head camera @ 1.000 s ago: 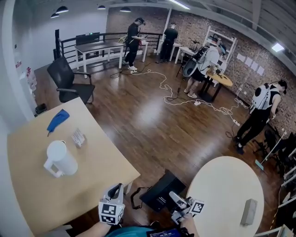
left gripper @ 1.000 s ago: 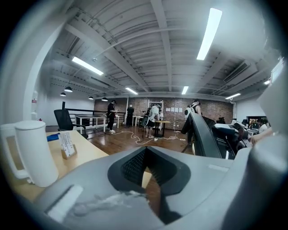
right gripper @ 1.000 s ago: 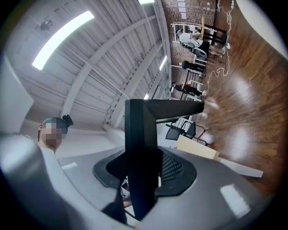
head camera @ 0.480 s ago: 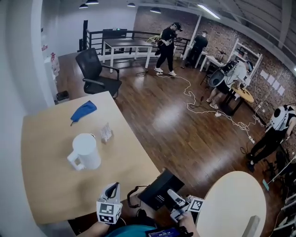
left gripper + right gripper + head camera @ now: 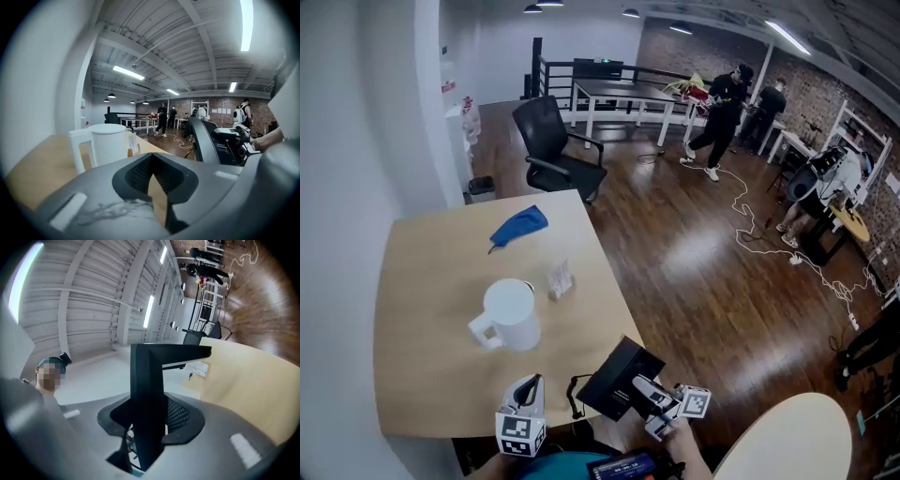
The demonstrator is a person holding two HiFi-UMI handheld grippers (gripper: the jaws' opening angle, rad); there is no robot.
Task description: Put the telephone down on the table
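Observation:
The black telephone (image 5: 614, 380) is a flat, angular desk set with a dark cord (image 5: 575, 396) hanging from it. My right gripper (image 5: 645, 394) is shut on its near edge and holds it in the air just off the near right corner of the wooden table (image 5: 422, 319). In the right gripper view the telephone (image 5: 147, 394) stands as a dark slab clamped between the jaws. My left gripper (image 5: 528, 384) hovers at the table's near edge, shut on nothing. From the left gripper view the telephone (image 5: 213, 145) shows at the right.
On the table stand a white pitcher (image 5: 511, 314), a small clear packet (image 5: 560, 278) and a blue cloth (image 5: 517, 226). A black office chair (image 5: 553, 150) stands behind the table. A round white table (image 5: 797, 441) lies at the bottom right. People stand far across the wooden floor.
The view has swung left: the wooden table now fills the middle and the round table has slid to the right edge. Both grippers and the telephone have come closer to the wooden table's corner.

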